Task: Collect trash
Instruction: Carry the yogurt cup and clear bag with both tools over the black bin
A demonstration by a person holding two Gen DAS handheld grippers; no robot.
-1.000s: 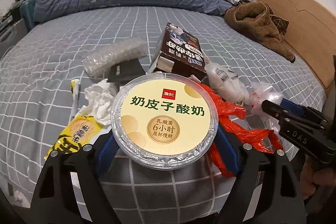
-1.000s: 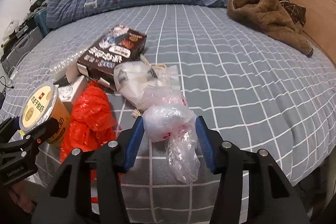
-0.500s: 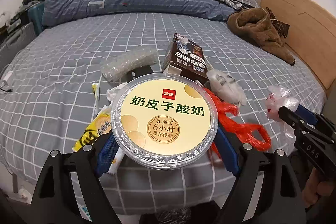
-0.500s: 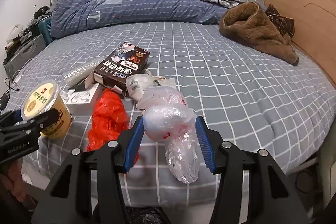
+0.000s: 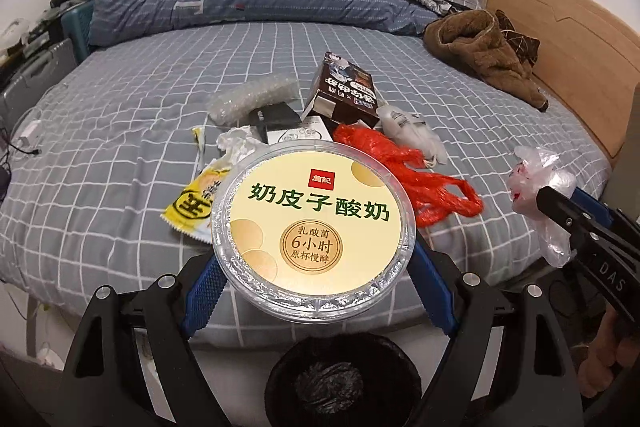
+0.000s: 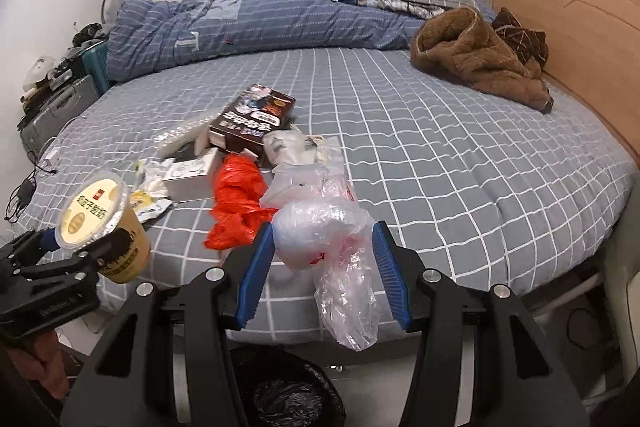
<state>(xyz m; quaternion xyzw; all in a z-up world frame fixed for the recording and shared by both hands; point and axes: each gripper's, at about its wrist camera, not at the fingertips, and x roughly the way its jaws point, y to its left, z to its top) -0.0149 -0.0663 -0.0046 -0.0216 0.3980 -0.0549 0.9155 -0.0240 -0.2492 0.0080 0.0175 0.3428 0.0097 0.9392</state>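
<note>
Each camera looks forward along its own fingers from off the bed's (image 5: 120, 131) near edge, tilted slightly down, with the bin (image 5: 344, 379) close below the fingertips. Both views share the trash pile beyond the fingertips, and each sees the other gripper at its side.
</note>
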